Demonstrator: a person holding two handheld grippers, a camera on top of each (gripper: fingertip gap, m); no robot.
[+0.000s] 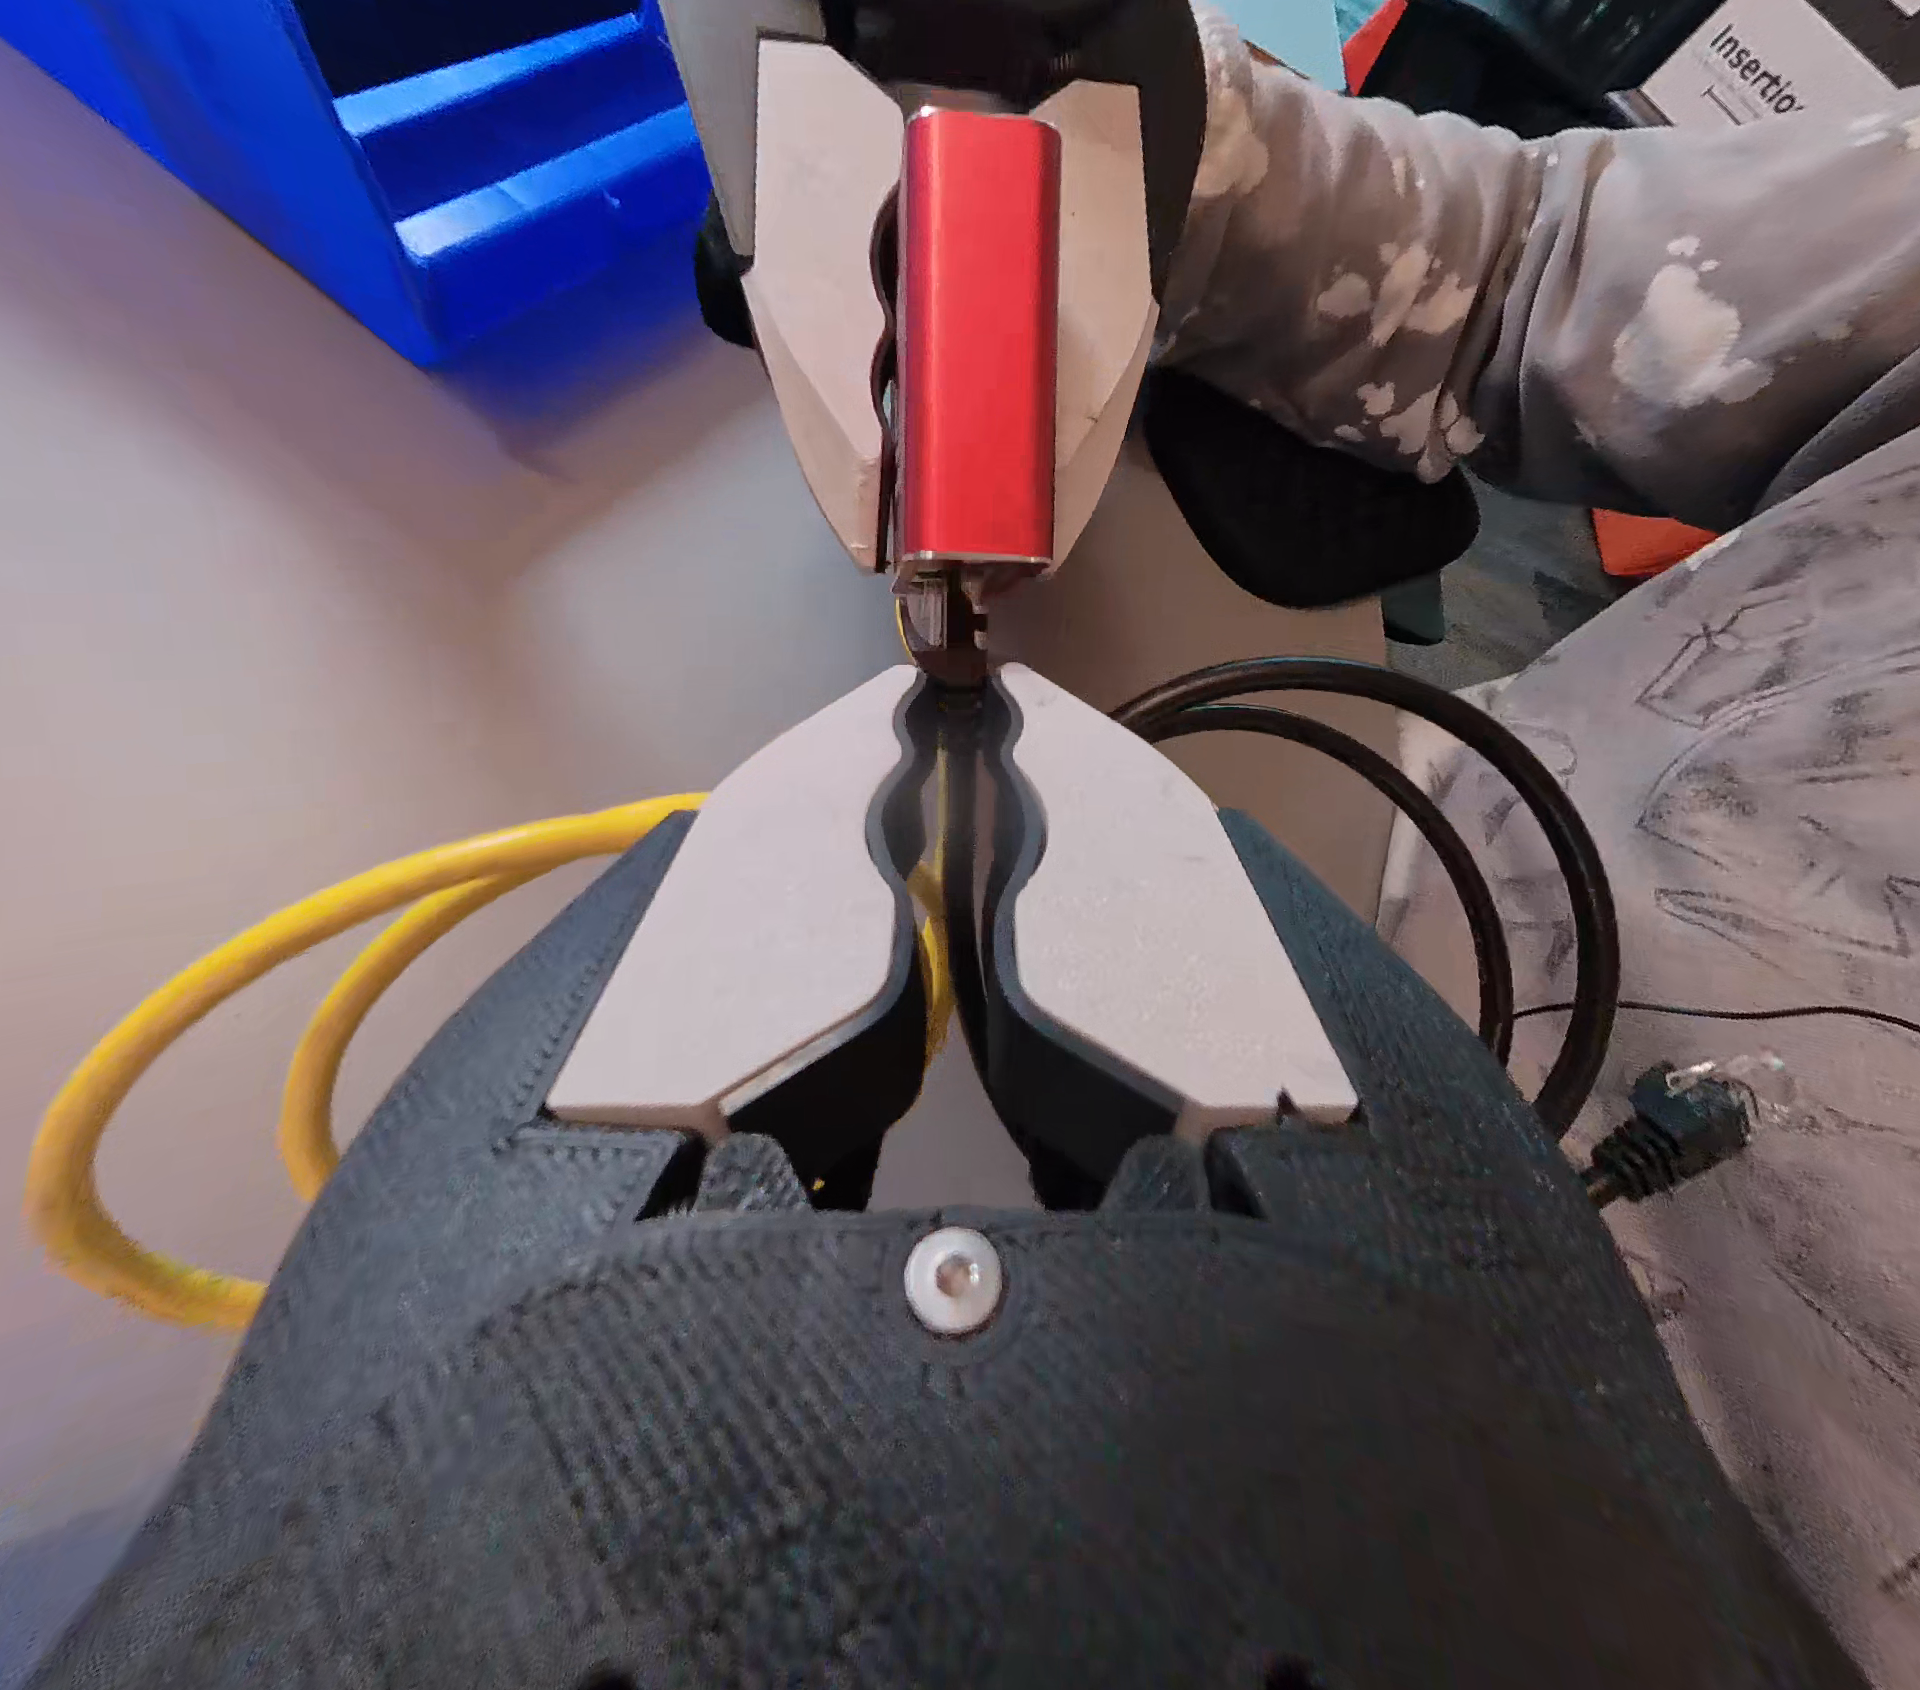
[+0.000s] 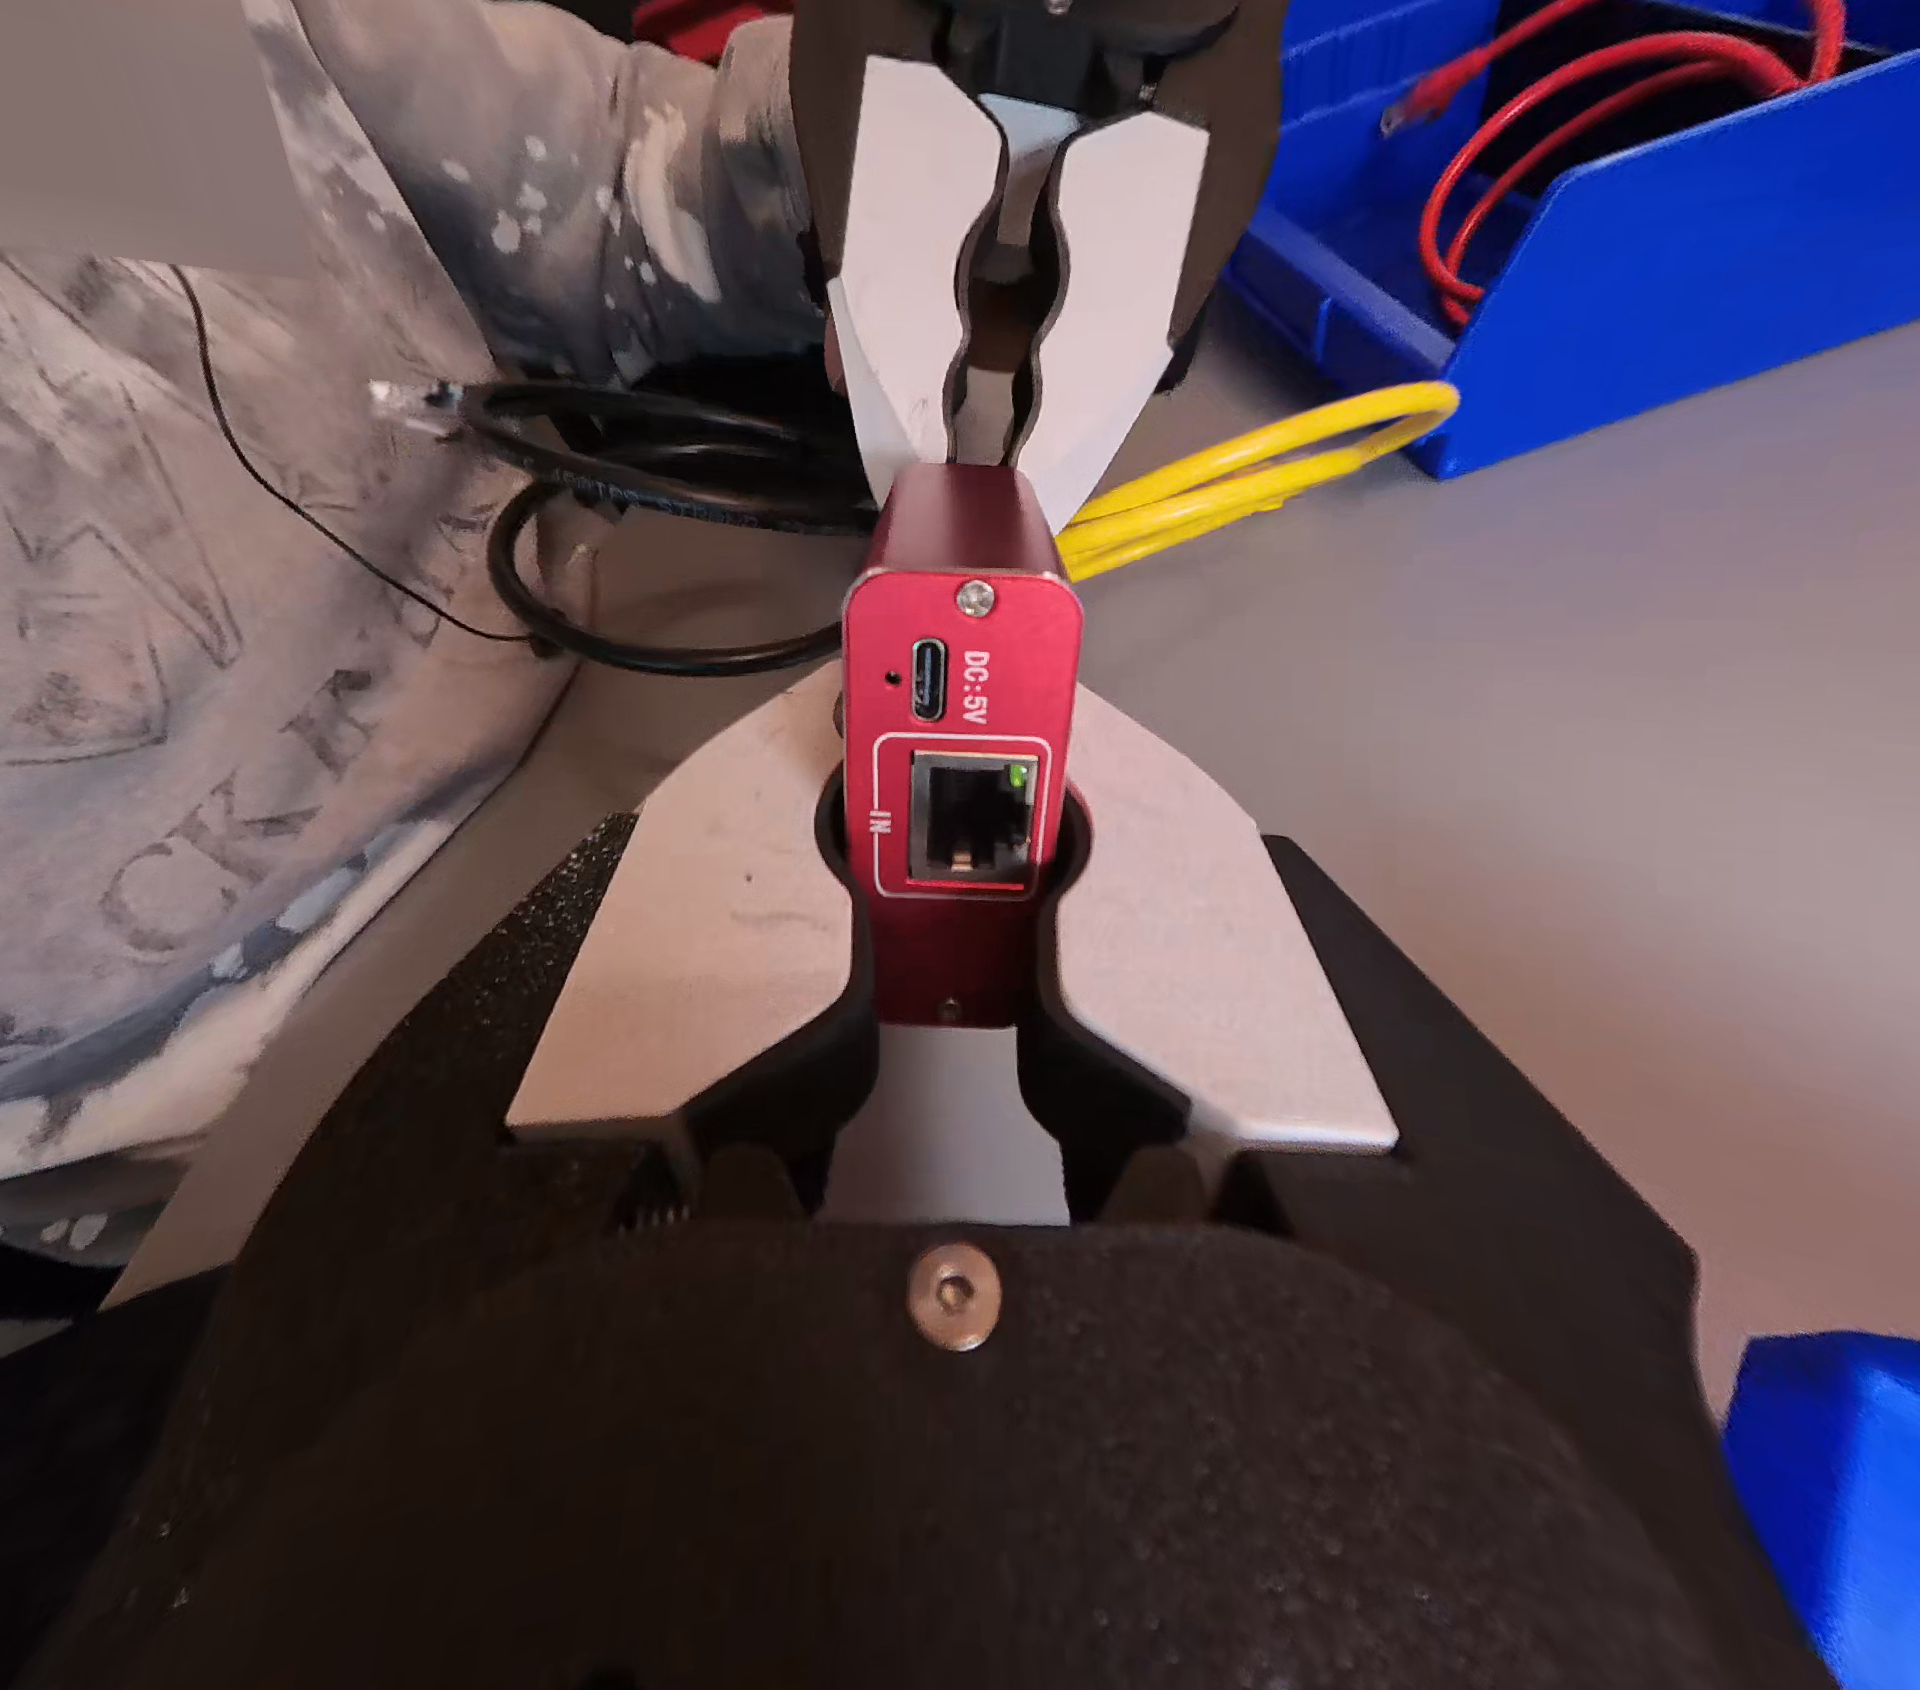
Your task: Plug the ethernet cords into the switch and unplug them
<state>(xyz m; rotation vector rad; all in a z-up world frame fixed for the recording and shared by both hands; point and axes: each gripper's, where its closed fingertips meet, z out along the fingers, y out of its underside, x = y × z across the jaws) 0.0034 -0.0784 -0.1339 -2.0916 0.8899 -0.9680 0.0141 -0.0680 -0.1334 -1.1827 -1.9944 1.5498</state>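
Left claw pinched nearly closed on black cord right behind its plug, plug tip sitting at end port of red switch. Right claw clamped on switch body, holding it above tabletop. Yellow cord looped on tabletop, runs up to switch too. Spare black plug rests on person's lap. Farther back, blue bin with red cord inside.
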